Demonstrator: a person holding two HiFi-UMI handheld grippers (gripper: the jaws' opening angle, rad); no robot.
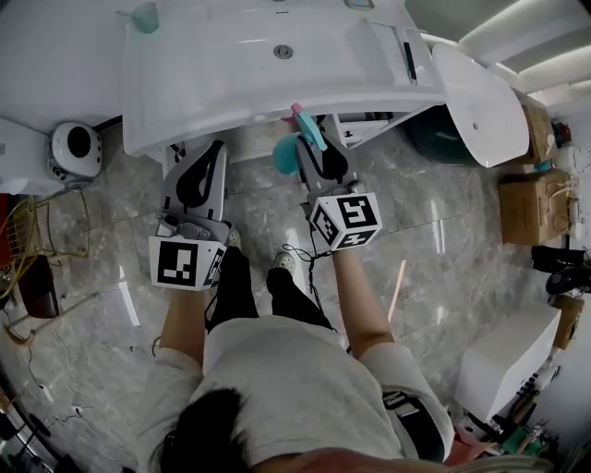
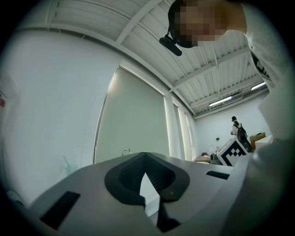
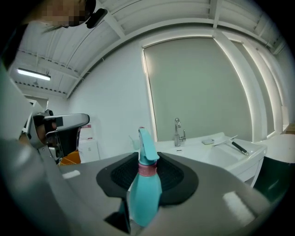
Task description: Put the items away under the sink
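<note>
A teal spray bottle with a pink collar stands upright between the jaws of my right gripper, which is shut on it; in the right gripper view the bottle fills the middle of the jaws. It hangs just in front of the white sink's front edge, by the space under the basin. My left gripper is beside it to the left, jaws together with nothing between them, only a thin sliver of light showing in the left gripper view. Both grippers point about level.
The sink carries a faucet and a teal cup. A white oval lid and cardboard boxes stand to the right. A round white device and a wire rack are at the left.
</note>
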